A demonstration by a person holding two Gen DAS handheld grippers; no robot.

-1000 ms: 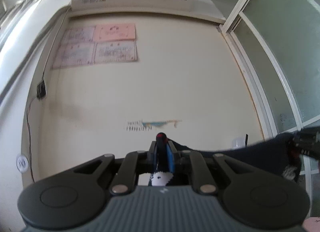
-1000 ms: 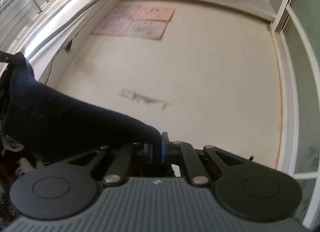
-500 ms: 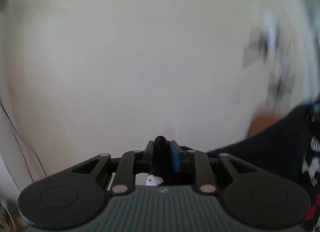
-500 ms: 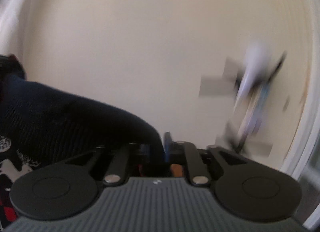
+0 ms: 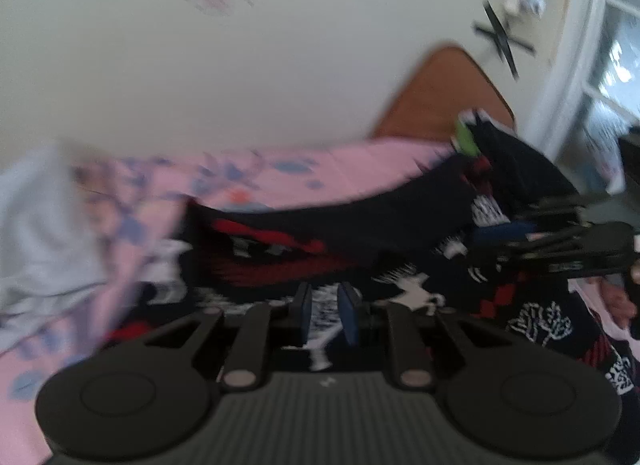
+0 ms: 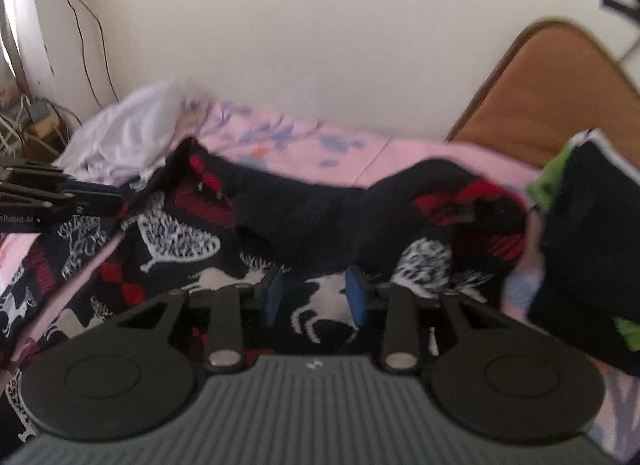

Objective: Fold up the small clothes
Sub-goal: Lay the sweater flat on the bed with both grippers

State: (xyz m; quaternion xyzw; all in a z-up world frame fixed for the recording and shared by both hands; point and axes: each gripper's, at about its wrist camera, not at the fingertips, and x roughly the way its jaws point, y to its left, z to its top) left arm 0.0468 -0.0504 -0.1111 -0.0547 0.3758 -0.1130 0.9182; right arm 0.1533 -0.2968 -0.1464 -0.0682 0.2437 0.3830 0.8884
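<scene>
- The pink floral bedsheet covered the bed, with a brown headboard against the cream wall and a heap of pale cloth at the far left corner.
- The dark knitted sweater, navy with red bands and white animal figures, lay spread across the sheet, rumpled rather than flat; a second dark garment with green trim sat just beside it on the right.
- It looked like the laying-out step: the sweater was down, no fold made yet. The next move probably called for smoothing it and taking a sleeve or edge to bring inward.
- The right gripper hovered low over the sweater's near part, jaws well parted, holding nothing.
- The left gripper sat likewise low over the knit, jaws a narrower way apart, nothing pinched between them as far as the blur allowed.
</scene>
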